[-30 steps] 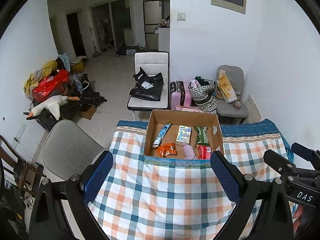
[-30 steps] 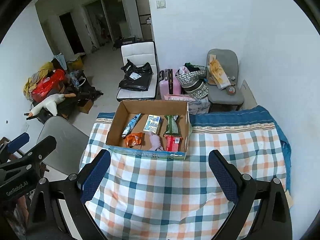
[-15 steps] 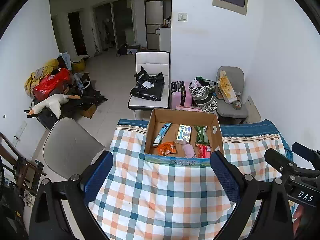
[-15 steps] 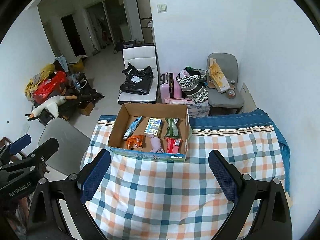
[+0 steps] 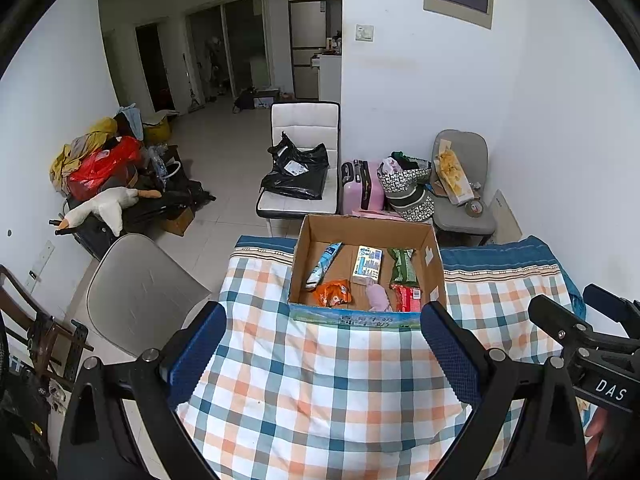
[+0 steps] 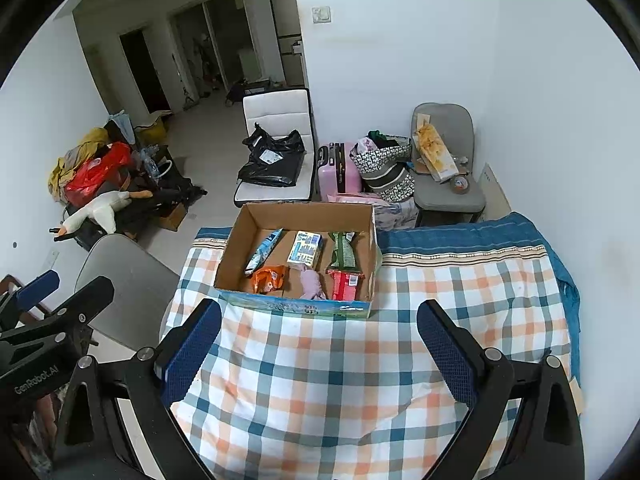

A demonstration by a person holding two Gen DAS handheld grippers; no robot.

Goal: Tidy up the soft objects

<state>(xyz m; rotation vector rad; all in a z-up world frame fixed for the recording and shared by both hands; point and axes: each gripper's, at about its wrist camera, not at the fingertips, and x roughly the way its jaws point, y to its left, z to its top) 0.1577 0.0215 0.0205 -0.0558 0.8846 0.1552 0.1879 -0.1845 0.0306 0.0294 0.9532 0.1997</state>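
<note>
Cluttered room, checked cloth over the desk. Cardboard box sits at the far edge holding the soft packets: orange pouch, pink soft item, red pack, green pack. Left gripper and right gripper both spread wide, empty, hovering well short of the box. Risks, as I judge them: packets lie close together, so a wide grab could pinch two; loose cloth could snag and drag the box.
</note>
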